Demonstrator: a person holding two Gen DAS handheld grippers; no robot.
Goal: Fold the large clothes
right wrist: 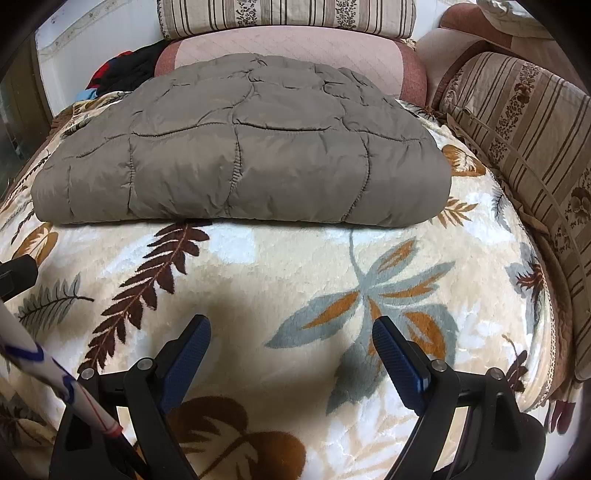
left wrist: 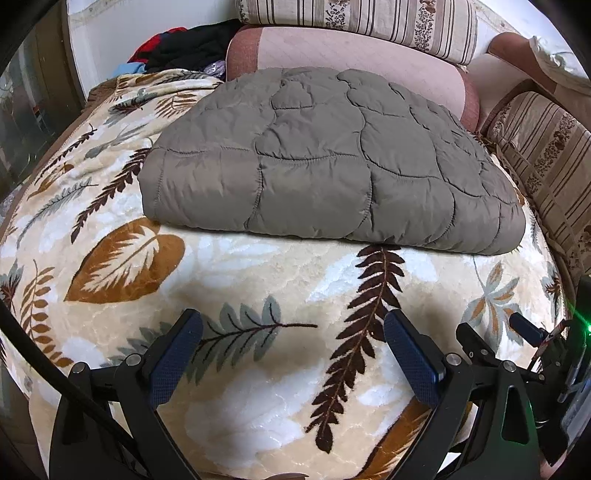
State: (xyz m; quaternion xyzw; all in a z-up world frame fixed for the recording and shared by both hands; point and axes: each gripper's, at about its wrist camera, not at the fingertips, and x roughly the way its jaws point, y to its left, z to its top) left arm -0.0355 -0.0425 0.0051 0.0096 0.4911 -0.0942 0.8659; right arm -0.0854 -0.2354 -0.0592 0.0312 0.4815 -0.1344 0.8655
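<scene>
A grey-brown quilted padded garment [left wrist: 325,162] lies folded into a thick flat block on a cream blanket with leaf prints [left wrist: 258,280]. It also shows in the right wrist view [right wrist: 240,155], on the same blanket [right wrist: 295,266]. My left gripper [left wrist: 293,325] is open and empty, hovering over the blanket in front of the garment's near edge. My right gripper [right wrist: 291,328] is open and empty too, also short of the near edge. Part of the right gripper [left wrist: 524,328] shows at the right edge of the left wrist view.
Striped floral cushions [left wrist: 546,162] line the right side and the back [right wrist: 288,14]. A pink quilted bolster [left wrist: 351,55] lies behind the garment. A heap of dark and red clothes [left wrist: 184,48] sits at the back left. A white cable [right wrist: 55,380] crosses the lower left.
</scene>
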